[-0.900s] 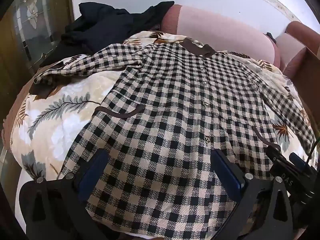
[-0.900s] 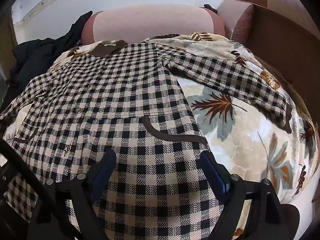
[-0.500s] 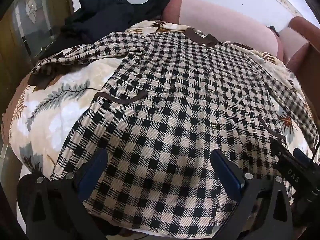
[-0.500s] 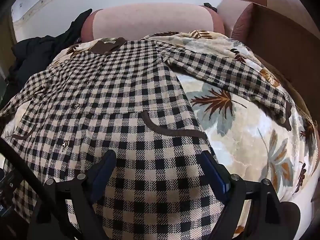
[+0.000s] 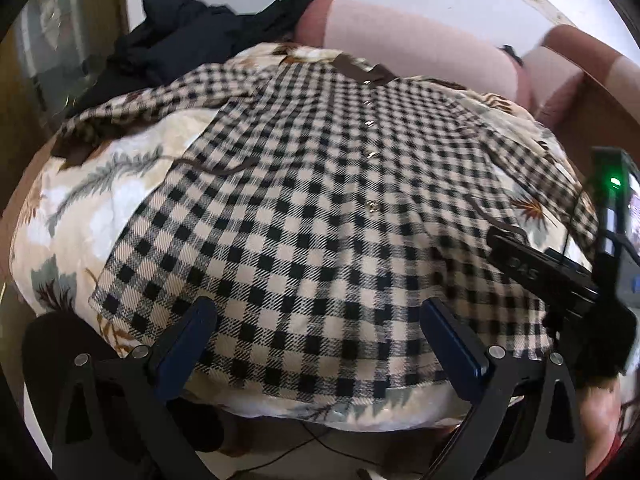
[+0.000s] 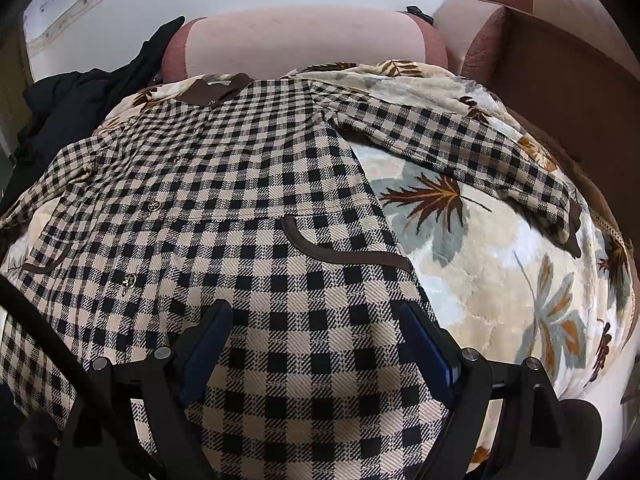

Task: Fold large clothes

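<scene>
A large black-and-beige checked button-front coat (image 5: 304,184) with a dark brown collar lies spread face up on a cream blanket printed with grey and brown leaves (image 5: 100,200), which covers a pink and brown upholstered sofa (image 6: 304,40). The collar points toward the sofa's backrest and the hem hangs nearest the cameras. Both sleeves stretch outward: one runs across the blanket toward a heap of black clothing (image 5: 192,36) piled at the far end of the sofa, the other lies diagonally over the leaf print on the opposite side, its brown cuff near the blanket's edge. Two brown-trimmed pocket openings sit on the coat's front, one to each side of the button row.

The left gripper (image 5: 316,332) hovers over the hem with its blue-padded fingers (image 5: 188,332) spread wide, nothing pinched between them. The right gripper (image 6: 316,344) is likewise splayed wide above the lower front of the coat, just below the brown-trimmed pocket, its blue pads (image 6: 428,348) clear of each other; whether the fingertips brush the cloth is hard to tell from this angle. In the left wrist view, the black body of the right gripper shows at the picture's right edge over the coat's hem, with a small green light glowing on it.
</scene>
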Action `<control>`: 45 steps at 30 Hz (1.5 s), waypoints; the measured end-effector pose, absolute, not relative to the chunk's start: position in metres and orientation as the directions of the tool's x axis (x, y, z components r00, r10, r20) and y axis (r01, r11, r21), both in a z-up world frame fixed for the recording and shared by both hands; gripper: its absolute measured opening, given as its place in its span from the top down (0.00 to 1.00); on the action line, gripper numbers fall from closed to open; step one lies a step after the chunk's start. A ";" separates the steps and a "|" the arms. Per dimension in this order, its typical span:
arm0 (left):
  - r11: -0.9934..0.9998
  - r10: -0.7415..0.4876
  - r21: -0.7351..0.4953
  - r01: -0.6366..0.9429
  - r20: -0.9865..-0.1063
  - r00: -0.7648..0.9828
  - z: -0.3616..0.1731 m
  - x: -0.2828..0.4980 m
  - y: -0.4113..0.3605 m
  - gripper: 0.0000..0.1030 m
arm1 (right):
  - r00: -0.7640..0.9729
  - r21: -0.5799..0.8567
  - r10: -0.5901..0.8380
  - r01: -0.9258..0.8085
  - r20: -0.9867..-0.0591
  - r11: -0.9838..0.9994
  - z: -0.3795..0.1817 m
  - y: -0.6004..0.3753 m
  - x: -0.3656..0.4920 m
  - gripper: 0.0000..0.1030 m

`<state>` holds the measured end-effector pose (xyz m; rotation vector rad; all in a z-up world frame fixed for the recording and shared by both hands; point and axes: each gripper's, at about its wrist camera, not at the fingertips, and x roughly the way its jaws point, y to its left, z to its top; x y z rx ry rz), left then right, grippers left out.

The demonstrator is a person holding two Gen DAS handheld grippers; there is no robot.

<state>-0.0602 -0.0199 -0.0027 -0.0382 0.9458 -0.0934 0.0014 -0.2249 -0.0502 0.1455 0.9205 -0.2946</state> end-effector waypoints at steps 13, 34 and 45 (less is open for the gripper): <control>0.956 -0.283 -0.173 0.235 -0.749 0.599 0.008 -0.080 -0.037 0.01 | 0.621 0.008 -0.190 0.302 -0.761 0.953 -0.039 -0.224 -0.005 0.14; 0.996 -0.086 -0.057 0.068 -0.792 0.604 -0.003 -0.054 -0.002 0.01 | 0.599 -0.001 -0.125 0.203 -0.791 0.979 -0.055 -0.202 -0.001 0.14; 0.994 -0.098 -0.056 0.090 -0.808 0.581 -0.007 -0.055 -0.008 0.01 | 0.587 0.017 -0.118 0.220 -0.801 0.975 -0.058 -0.205 -0.001 0.14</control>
